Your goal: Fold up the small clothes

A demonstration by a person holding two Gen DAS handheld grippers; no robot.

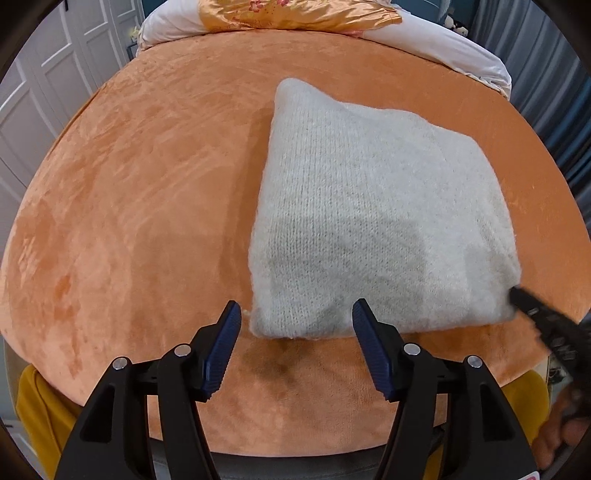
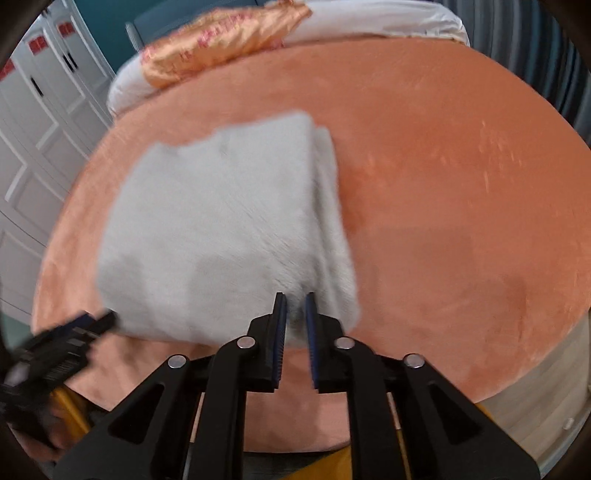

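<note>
Right gripper (image 2: 295,314): jaws drawn nearly together, a narrow gap left, nipping the near edge of the folded white knit garment (image 2: 221,229); whether the grip is firm cannot be told through the blur. Left gripper (image 1: 295,325): jaws spread wide, empty, tips just short of the garment's near-left corner. Garment: fuzzy, folded into a thick square, lying at 1 o'clock of the left gripper on the orange plush blanket (image 1: 129,203). Pillow (image 1: 295,14) at 12 o'clock.
</note>
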